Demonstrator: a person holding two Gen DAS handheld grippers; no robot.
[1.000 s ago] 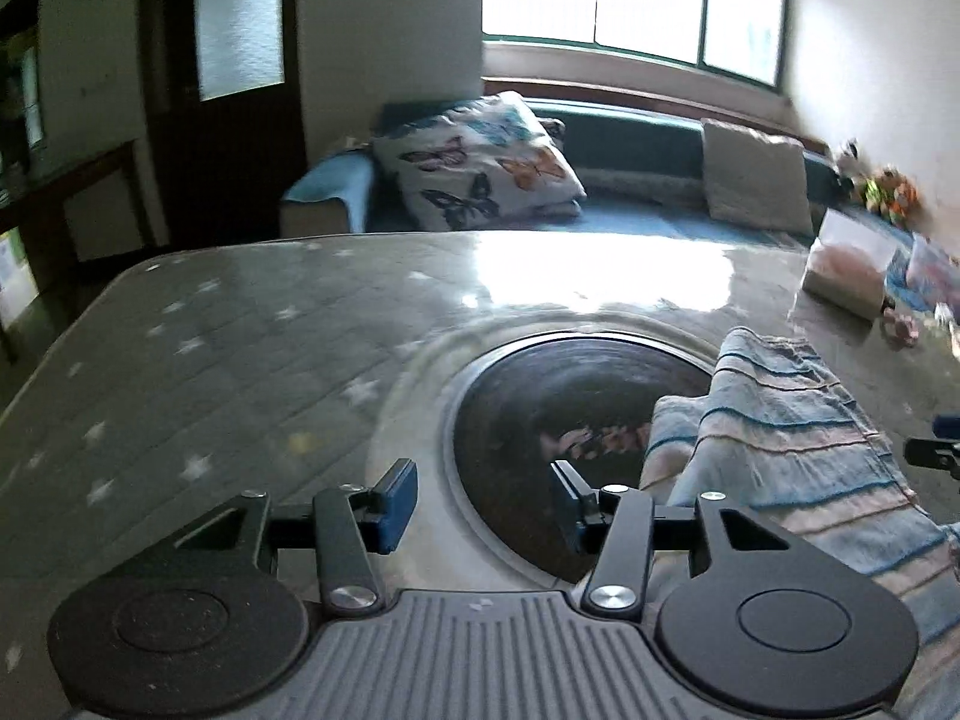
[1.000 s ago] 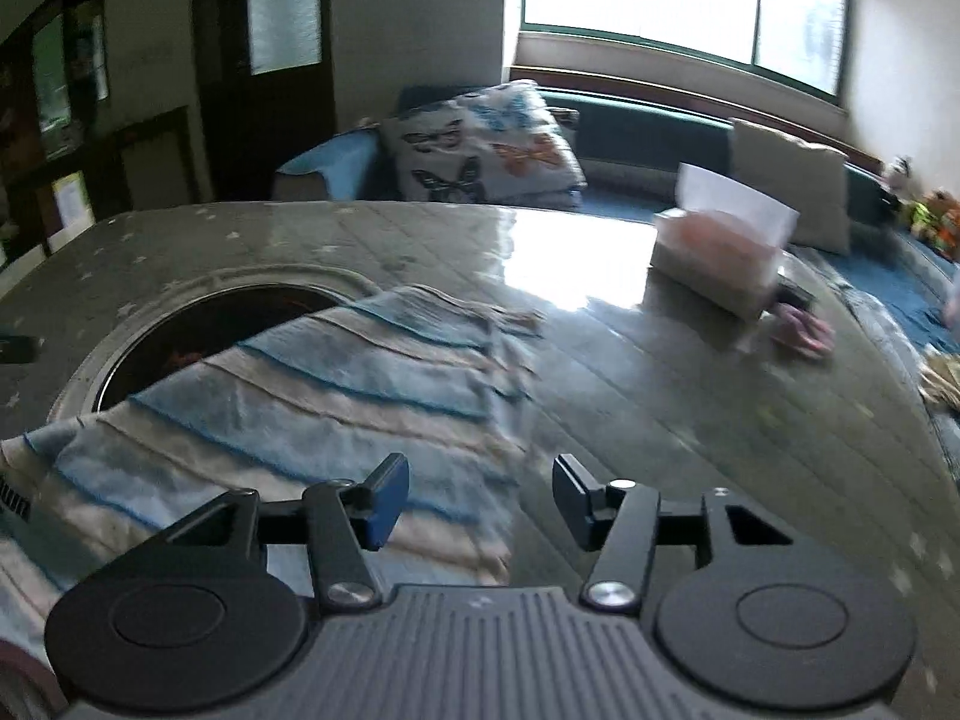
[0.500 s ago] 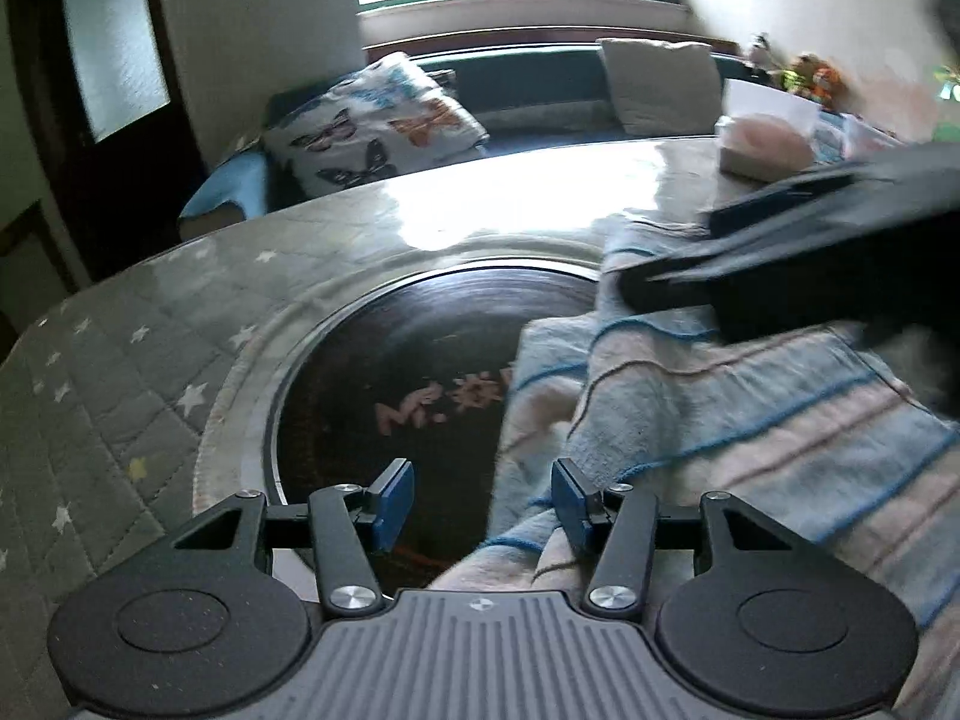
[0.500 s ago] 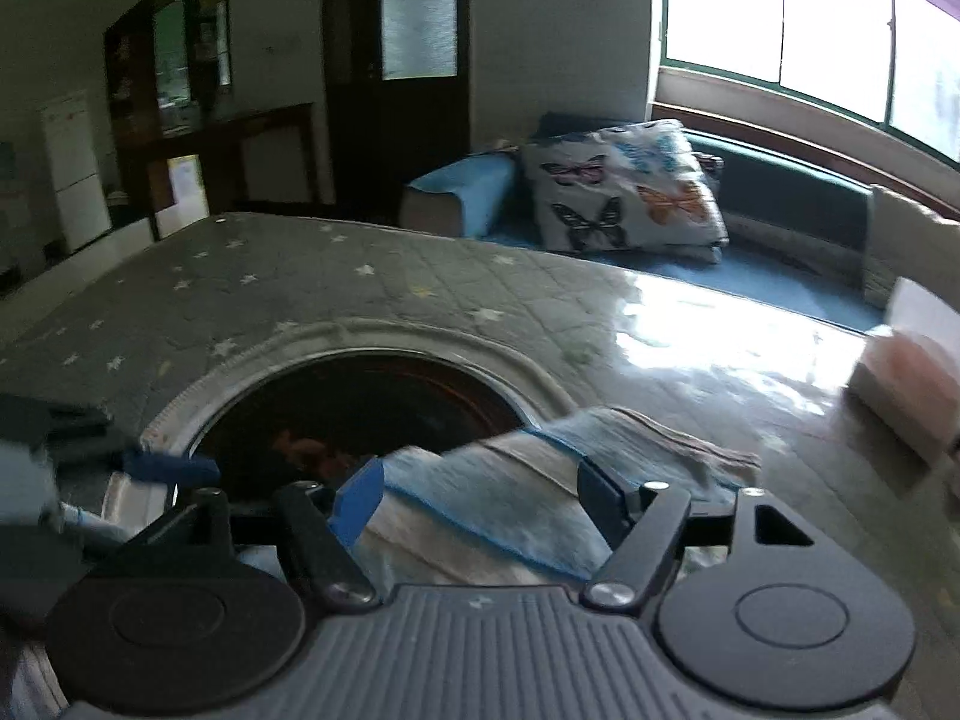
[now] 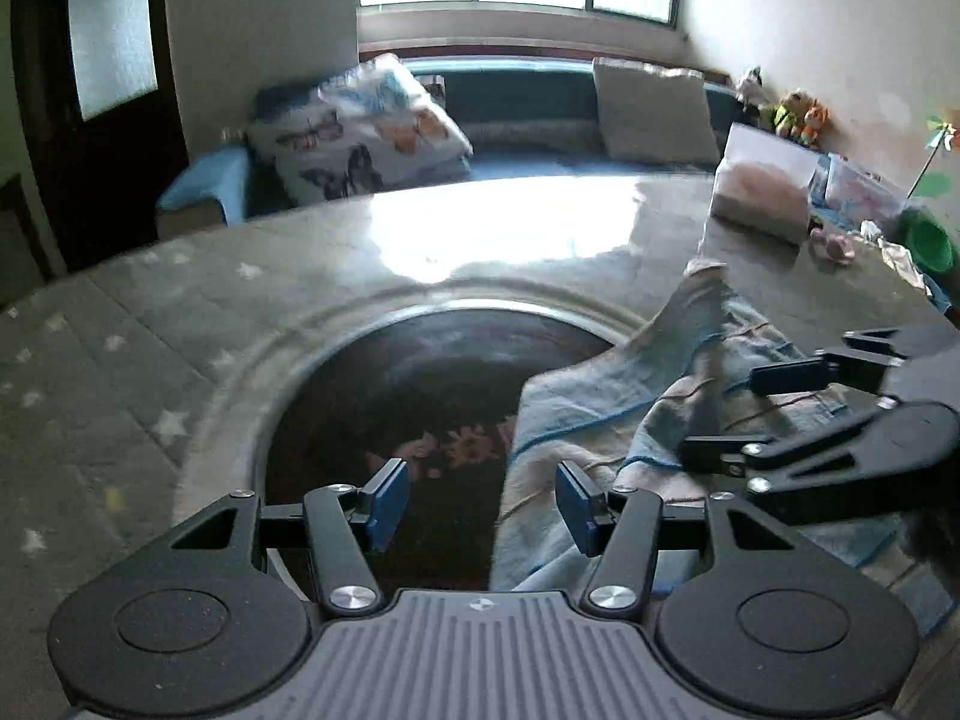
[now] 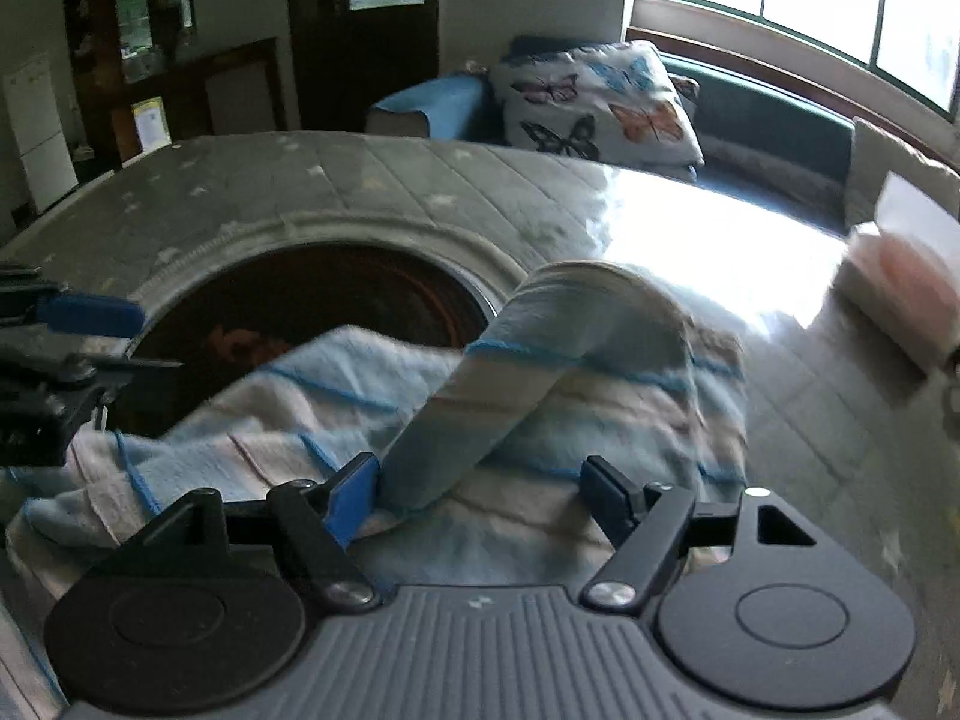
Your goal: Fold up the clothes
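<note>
A pale blue and beige striped cloth (image 5: 606,420) lies rumpled on the table, partly over the dark round inset (image 5: 396,396). My left gripper (image 5: 480,495) is open, just above the cloth's near left edge. My right gripper (image 6: 480,486) is open over the cloth (image 6: 600,396), with a raised fold of it standing between the fingers, against the left blue pad (image 6: 351,495). The right gripper also shows in the left wrist view (image 5: 762,414), over the cloth. The left gripper's blue pad shows at the left edge of the right wrist view (image 6: 90,312).
The table (image 5: 150,372) has a grey quilted cover with stars. A tissue box (image 5: 762,198) and small items stand at the far right. A sofa with a butterfly pillow (image 5: 360,132) is behind the table, under the window.
Both grippers have moved in over the cloth. The cloth has been bunched up, and a fold now rises between the right gripper's fingers. The right gripper now sits lower at the left view's right side.
</note>
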